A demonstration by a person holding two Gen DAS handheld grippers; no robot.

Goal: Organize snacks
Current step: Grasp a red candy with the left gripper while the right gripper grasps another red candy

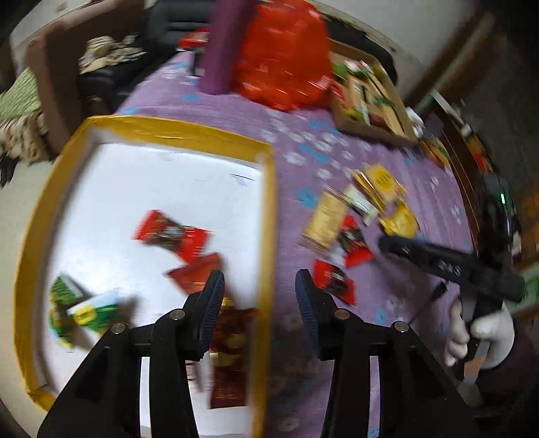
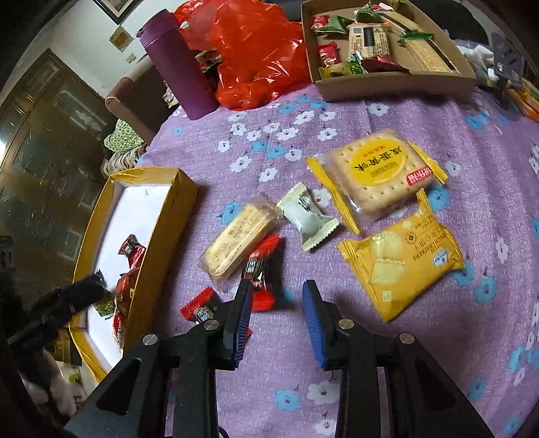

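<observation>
Table covering: purple cloth point(image 2: 387, 364) printed with small white and blue flowers, spread over the whole work surface.
Wall: pale, off-white point(image 2: 91, 30), running behind the far side of the table.
Wall hangings: dark-framed picture point(image 2: 114, 8) at the top edge; small yellowish framed print point(image 2: 120, 37) just below it.
Cabinet: tall, dark wood with glazed doors point(image 2: 43, 148), standing on the left; contents too dim to make out.
Seating: brown upholstered armchair or sofa point(image 1: 50, 67) beyond the table's far-left edge, with patterned green and cream fabric point(image 1: 17, 101) lying beside it.
Light: soft, even indoor light; the left wrist view is motion-blurred.
</observation>
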